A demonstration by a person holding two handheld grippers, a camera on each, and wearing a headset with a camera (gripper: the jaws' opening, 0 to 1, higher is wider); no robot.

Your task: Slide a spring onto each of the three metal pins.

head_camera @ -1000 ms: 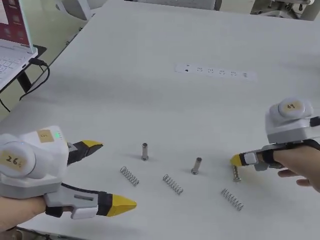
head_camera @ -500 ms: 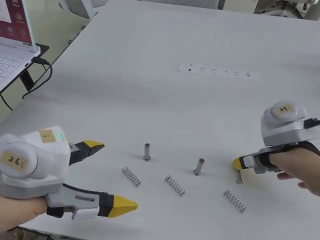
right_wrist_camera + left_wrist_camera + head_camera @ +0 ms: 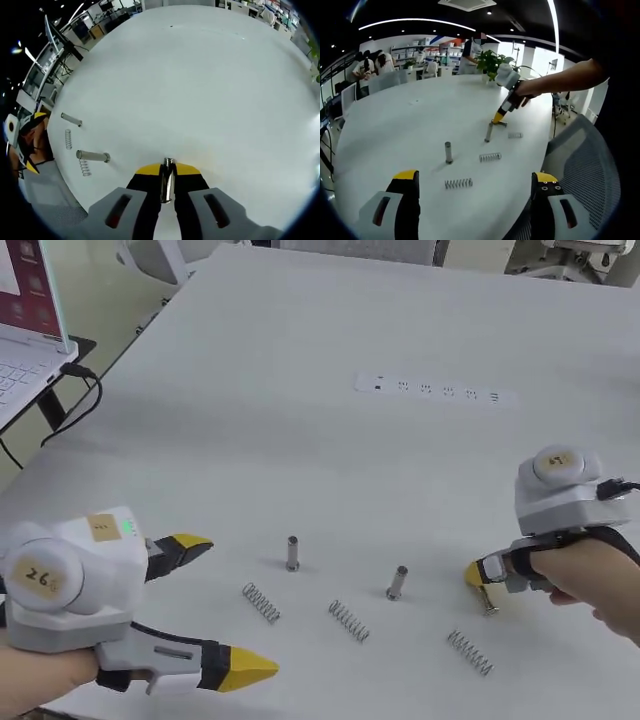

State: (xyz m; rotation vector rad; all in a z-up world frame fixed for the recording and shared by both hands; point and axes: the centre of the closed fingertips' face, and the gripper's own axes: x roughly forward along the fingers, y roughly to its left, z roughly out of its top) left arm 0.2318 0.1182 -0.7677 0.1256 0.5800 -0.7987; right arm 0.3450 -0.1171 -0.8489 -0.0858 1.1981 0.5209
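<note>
Two metal pins stand upright on the white table: the left pin (image 3: pixel 292 552) (image 3: pixel 448 152) and the middle pin (image 3: pixel 397 582) (image 3: pixel 489 132). My right gripper (image 3: pixel 478 575) (image 3: pixel 167 170) is shut on the third pin (image 3: pixel 488 601) (image 3: pixel 166 181), which is tilted with its lower end close to the table. Three springs lie flat in front of the pins: the left spring (image 3: pixel 260 602) (image 3: pixel 458 183), the middle spring (image 3: pixel 348 621) (image 3: pixel 490 157) and the right spring (image 3: pixel 469 652) (image 3: pixel 515 135). My left gripper (image 3: pixel 225 607) (image 3: pixel 475 176) hovers open at the near left, holding nothing.
A white power strip (image 3: pixel 435 390) lies flat further back on the table. A laptop (image 3: pixel 20 330) with a cable stands on a stand off the table's left edge. The table's front edge runs just below the springs. People and chairs are in the room beyond.
My right gripper, still shut on the pin, has edged slightly right and down toward the table, and the pin is more tilted. My left gripper sits a little lower. Pins and springs on the table are unmoved.
</note>
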